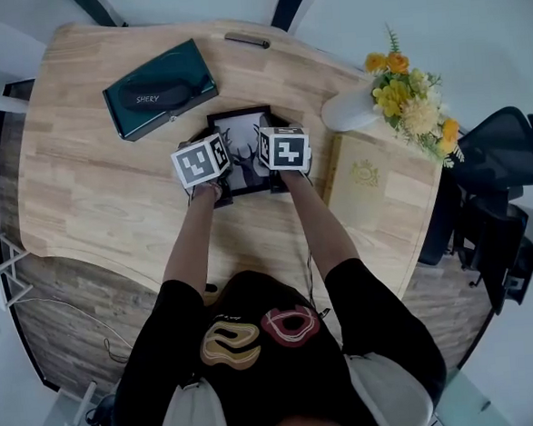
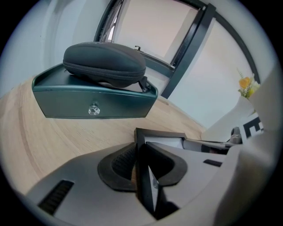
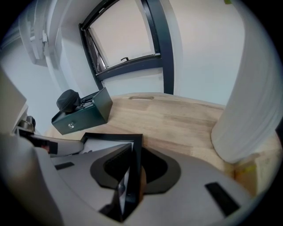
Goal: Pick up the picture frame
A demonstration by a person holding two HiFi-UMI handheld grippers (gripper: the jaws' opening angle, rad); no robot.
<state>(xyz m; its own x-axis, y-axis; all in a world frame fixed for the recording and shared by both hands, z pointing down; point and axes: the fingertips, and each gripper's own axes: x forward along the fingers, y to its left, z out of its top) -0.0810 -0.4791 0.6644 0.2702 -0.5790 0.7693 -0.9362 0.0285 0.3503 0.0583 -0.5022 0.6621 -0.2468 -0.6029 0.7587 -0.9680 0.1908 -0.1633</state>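
On the wooden table [image 1: 93,210] lies a black picture frame [image 1: 243,136] holding a deer print. My left gripper [image 1: 207,164] is at the frame's left side and my right gripper [image 1: 280,152] at its right side. In the left gripper view the frame's edge [image 2: 145,176] stands upright between the pads, and the left gripper [image 2: 142,164] is shut on it. In the right gripper view the right gripper [image 3: 131,173] is likewise shut on the frame's other edge [image 3: 132,154]. The marker cubes hide the fingertips in the head view.
A teal box with a black case on top [image 1: 159,87] sits behind the frame to the left. At the right stand a white vase [image 1: 350,111] of yellow flowers [image 1: 412,102] and a pale book [image 1: 378,183]. A dark bar [image 1: 247,40] lies at the far edge. A black chair [image 1: 502,191] stands beyond the table's right side.
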